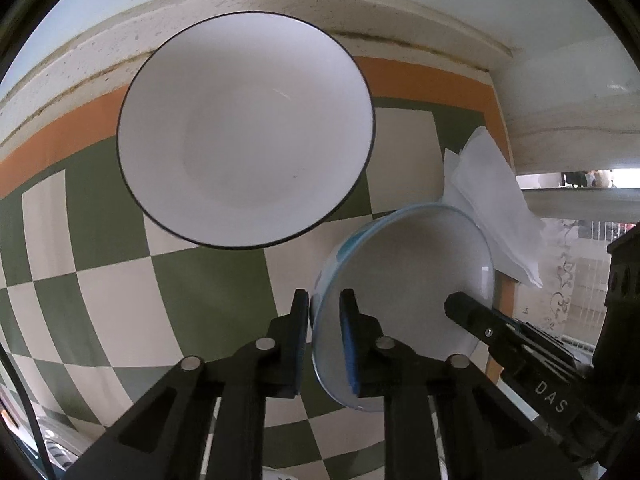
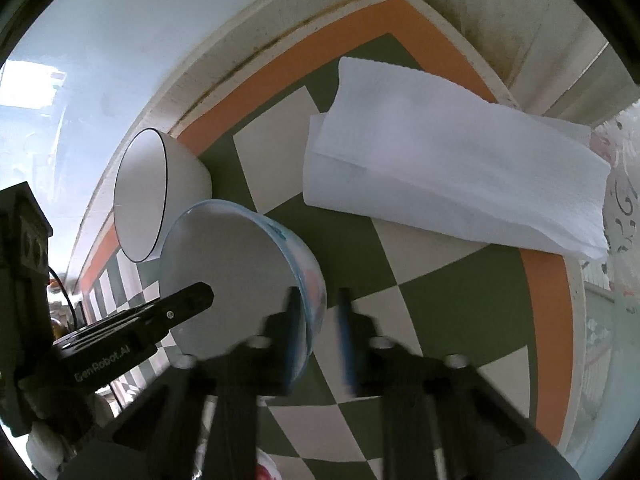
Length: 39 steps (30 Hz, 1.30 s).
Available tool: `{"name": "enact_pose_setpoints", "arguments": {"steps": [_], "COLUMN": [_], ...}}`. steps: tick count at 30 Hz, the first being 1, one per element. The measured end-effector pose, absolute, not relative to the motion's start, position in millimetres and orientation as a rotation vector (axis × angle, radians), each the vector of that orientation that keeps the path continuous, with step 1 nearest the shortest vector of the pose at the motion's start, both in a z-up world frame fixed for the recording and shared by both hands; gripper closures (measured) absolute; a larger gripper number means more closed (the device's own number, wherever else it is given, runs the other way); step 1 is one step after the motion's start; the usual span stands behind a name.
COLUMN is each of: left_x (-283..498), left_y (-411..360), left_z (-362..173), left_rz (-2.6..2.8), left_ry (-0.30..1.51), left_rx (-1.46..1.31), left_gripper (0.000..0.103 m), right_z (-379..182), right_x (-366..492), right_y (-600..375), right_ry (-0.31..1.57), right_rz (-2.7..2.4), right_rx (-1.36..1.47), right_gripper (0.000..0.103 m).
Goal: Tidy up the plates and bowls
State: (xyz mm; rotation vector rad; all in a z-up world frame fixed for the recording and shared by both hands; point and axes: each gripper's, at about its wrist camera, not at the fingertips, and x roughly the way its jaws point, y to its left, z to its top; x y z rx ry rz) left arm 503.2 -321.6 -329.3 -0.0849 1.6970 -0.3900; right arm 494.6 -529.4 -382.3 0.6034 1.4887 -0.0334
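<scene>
Two bowls on a green and cream checkered tabletop [image 1: 208,288] with an orange border, set against a white wall. White bowl with thin dark rim [image 1: 246,130] stands upright near the back edge, untouched. Blue-rimmed bowl [image 1: 404,292] sits just in front and to the right of it, close to but not clearly touching it; in the right wrist view the two overlap, so contact can't be told. Left gripper [image 1: 324,304] is clamped on the blue-rimmed bowl's near-left rim, one blue-padded finger outside the wall, one inside. Right gripper [image 2: 318,304] straddles the opposite side of the same bowl's rim, one finger inside, the other outside; its fingers are motion-blurred and a gap shows between the outer pad and the wall, so the frames don't settle whether it's pinching, though the jaws look nearly closed. Each gripper's finger shows in the other's view, reaching into the bowl. Folded white paper towel [image 2: 452,168] lies at the table's far right corner, apart from both bowls
</scene>
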Motion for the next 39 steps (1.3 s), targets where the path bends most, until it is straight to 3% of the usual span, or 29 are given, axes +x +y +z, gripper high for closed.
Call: {"name": "enact_pose_setpoints", "arguments": {"steps": [20, 39], "left_x": [495, 428], "left_y": [-321, -245], "left_z": [-297, -228], "left_rz": [-0.414, -0.437], "left_ry": [1.613, 1.533], "left_rx": [-0.005, 0.000], "left_gripper": [0.090, 0.090], "right_z": [-362, -296], "right_x": [492, 422], "right_y": [-503, -430], "right_ry": [1.477, 1.431], "right_rz": [-0.028, 0.047], "right_rx": [0.514, 0.475], "right_gripper": [0.094, 0.094]}}
